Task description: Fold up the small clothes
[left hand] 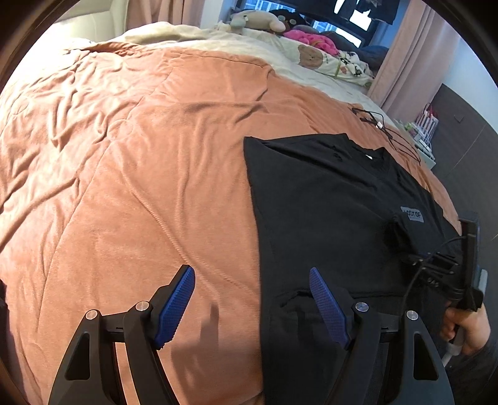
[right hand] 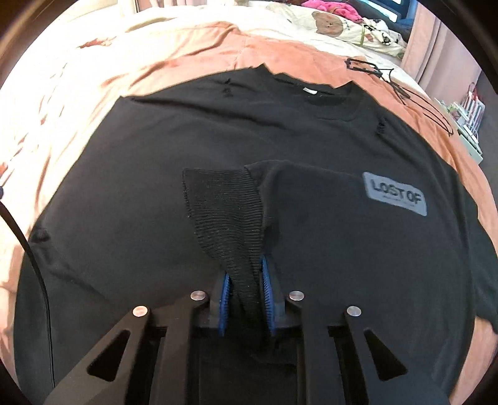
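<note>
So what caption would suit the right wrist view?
Right gripper pinching the ribbed cuff of a black sweatshirt spread on an orange blanket.

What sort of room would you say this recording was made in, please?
Most likely a bedroom: a bed under an orange quilt, soft toys heaped by the window, and pink curtains.

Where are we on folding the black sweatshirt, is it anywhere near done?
Early stage. Done: the black sweatshirt lies spread front-up on the orange blanket, its "LOST OF" patch showing. In hand: the right gripper is shut on the ribbed cuff, sleeve drawn across the chest. The left gripper is open over the sweatshirt's edge, holding nothing. Left: the other side, then folding the body up.
</note>
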`<control>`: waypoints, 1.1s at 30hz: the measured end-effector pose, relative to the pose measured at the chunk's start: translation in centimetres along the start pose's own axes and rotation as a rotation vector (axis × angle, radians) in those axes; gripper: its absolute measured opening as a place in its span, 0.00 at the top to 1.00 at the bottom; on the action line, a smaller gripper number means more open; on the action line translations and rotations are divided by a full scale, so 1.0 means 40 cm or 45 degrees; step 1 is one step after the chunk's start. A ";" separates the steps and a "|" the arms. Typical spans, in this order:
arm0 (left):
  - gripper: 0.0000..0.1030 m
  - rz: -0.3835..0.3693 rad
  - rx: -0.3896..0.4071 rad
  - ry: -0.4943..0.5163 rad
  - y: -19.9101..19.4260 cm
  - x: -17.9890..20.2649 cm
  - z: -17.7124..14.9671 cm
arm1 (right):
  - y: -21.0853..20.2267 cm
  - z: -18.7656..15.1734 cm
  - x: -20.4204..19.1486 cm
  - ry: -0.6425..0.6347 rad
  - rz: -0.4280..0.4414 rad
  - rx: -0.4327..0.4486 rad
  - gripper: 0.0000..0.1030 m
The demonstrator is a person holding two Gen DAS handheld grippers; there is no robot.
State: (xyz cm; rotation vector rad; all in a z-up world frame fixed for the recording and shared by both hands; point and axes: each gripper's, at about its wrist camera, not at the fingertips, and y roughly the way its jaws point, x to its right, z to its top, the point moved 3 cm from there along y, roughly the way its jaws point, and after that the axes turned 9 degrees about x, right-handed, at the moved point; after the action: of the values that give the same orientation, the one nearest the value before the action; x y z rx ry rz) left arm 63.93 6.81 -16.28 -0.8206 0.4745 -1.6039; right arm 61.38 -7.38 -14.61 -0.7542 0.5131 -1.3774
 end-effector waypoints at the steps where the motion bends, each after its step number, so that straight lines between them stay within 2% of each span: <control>1: 0.25 -0.002 0.001 0.001 0.002 0.006 0.002 | -0.009 0.000 0.012 -0.001 -0.001 0.016 0.86; 5: 0.25 0.000 -0.005 0.017 0.024 0.038 0.007 | -0.062 -0.002 0.077 0.036 0.011 0.087 0.87; 11: 0.25 0.052 -0.029 0.073 0.074 0.072 0.003 | -0.147 -0.029 0.245 0.155 -0.003 0.164 0.87; 17: 0.25 0.074 -0.062 0.081 0.117 0.087 -0.010 | -0.162 -0.116 0.409 0.316 -0.058 0.133 0.85; 18: 0.25 0.078 -0.066 0.081 0.122 0.088 -0.010 | -0.159 -0.128 0.429 0.343 -0.079 0.114 0.79; 19: 0.25 0.082 -0.070 0.080 0.127 0.088 -0.010 | -0.155 -0.145 0.453 0.385 -0.091 0.093 0.65; 20: 0.25 0.085 -0.071 0.079 0.132 0.088 -0.009 | -0.148 -0.162 0.478 0.450 -0.065 0.086 0.55; 21: 0.25 0.088 -0.072 0.078 0.137 0.088 -0.006 | -0.144 -0.178 0.499 0.517 -0.015 0.095 0.39; 22: 0.25 0.091 -0.073 0.079 0.143 0.090 -0.004 | -0.141 -0.188 0.512 0.555 0.008 0.100 0.32; 26: 0.25 0.106 -0.079 0.078 0.174 0.084 0.014 | -0.109 -0.206 0.550 0.642 0.109 0.101 0.32; 32: 0.25 0.132 -0.060 0.058 0.222 0.055 0.066 | -0.060 -0.184 0.570 0.602 0.106 0.118 0.32; 33: 0.25 0.136 -0.054 0.052 0.230 0.048 0.076 | -0.024 -0.164 0.597 0.608 0.105 0.106 0.32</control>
State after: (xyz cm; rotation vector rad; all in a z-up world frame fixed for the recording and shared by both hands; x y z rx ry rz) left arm 72.35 3.49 -20.27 -0.7823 0.5741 -1.5188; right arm 59.46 -32.07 -15.85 -0.3269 0.8429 -1.4943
